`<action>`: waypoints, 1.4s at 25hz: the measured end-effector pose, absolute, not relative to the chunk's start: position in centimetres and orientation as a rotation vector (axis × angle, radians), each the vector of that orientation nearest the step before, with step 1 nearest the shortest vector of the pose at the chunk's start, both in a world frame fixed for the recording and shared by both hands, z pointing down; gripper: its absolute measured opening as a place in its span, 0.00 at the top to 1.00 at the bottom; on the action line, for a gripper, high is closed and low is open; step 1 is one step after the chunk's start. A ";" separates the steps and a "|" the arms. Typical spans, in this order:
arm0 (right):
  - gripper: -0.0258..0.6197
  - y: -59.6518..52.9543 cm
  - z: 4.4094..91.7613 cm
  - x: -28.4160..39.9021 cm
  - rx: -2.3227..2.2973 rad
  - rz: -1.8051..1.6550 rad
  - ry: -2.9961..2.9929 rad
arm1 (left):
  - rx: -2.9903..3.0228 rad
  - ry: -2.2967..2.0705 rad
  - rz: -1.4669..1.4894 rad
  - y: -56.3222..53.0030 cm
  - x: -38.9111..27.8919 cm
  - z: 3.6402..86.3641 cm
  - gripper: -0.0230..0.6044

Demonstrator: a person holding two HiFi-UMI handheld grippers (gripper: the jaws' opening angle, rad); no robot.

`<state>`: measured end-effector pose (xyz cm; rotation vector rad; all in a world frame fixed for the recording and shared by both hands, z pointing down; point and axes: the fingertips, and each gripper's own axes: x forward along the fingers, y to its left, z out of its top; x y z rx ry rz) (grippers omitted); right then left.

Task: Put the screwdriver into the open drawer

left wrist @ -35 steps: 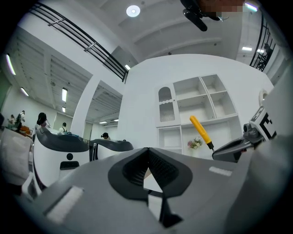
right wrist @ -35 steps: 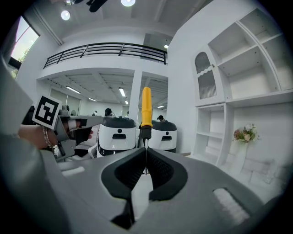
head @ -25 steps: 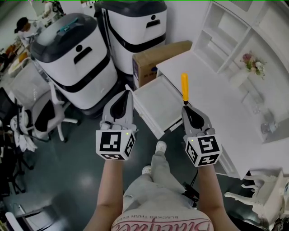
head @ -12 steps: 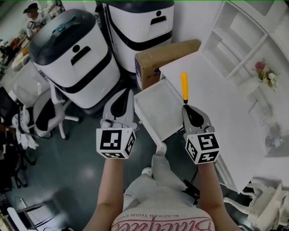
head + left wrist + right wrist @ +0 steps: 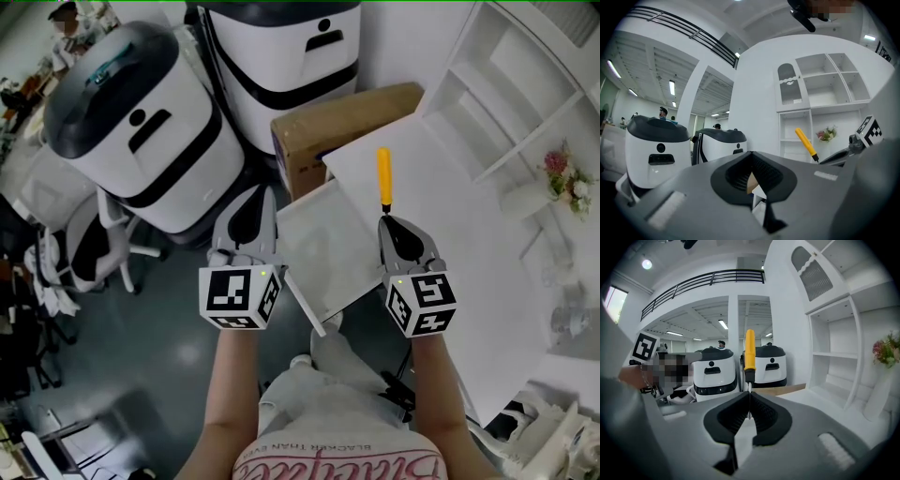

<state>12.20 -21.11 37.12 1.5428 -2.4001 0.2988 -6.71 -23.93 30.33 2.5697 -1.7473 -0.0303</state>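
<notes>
Dark floor (image 5: 178, 361) underfoot, and above it the left tongs (image 5: 262, 194) are pinched together on nothing, while the right tongs (image 5: 385, 218) clamp the thin metal shaft of the screwdriver (image 5: 383, 178), its yellow handle poking out ahead. That's a top-heavy hold which could swivel or slip. The handle looks to hang over the tabletop (image 5: 450, 211) edge, not the open drawer (image 5: 328, 246) between the tongs, so a release here would likely miss. The drawer is bare and roomy, but its rim, the tabletop lip and the cardboard box (image 5: 342, 117) beyond could get clipped.
</notes>
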 end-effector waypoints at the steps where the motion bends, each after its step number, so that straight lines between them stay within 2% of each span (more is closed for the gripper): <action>1: 0.94 -21.8 37.3 12.5 1.538 0.306 -2.401 | 2.565 -1.750 -0.027 -24.5 -6.5 30.4 0.94; 13: 0.94 -26.2 40.4 12.8 1.425 0.380 -2.412 | 2.496 -1.762 0.042 -28.2 -4.9 33.7 0.94; 35: 0.94 -22.1 53.3 7.6 1.299 0.782 -2.205 | 2.452 -1.560 0.211 -27.9 -6.6 40.9 0.94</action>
